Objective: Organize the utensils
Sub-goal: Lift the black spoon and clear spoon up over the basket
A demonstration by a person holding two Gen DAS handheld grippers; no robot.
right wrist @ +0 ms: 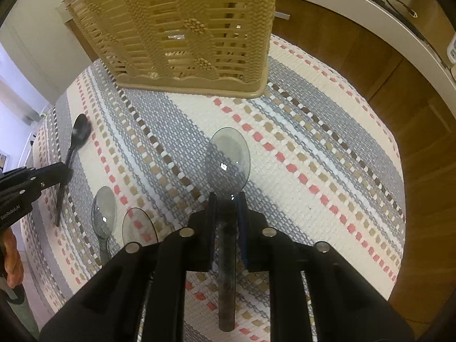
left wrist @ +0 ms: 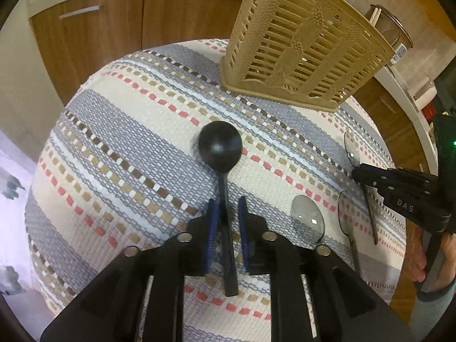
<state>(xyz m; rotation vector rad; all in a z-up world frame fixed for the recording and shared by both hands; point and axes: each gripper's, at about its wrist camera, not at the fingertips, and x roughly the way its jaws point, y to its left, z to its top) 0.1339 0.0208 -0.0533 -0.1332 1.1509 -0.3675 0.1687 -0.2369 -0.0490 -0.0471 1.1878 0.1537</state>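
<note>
Spoons lie on a striped mat (left wrist: 119, 142) with a tan basket (left wrist: 299, 48) standing at its far edge. Left gripper (left wrist: 227, 208) straddles the black spoon (left wrist: 221, 145) handle, its jaws slightly apart and not pinching it. Right gripper (right wrist: 227, 202) sits with its jaws close against the clear spoon (right wrist: 228, 159) at the neck. Two more clear spoons (right wrist: 104, 216) (right wrist: 139, 226) lie between them, near the front.
</note>
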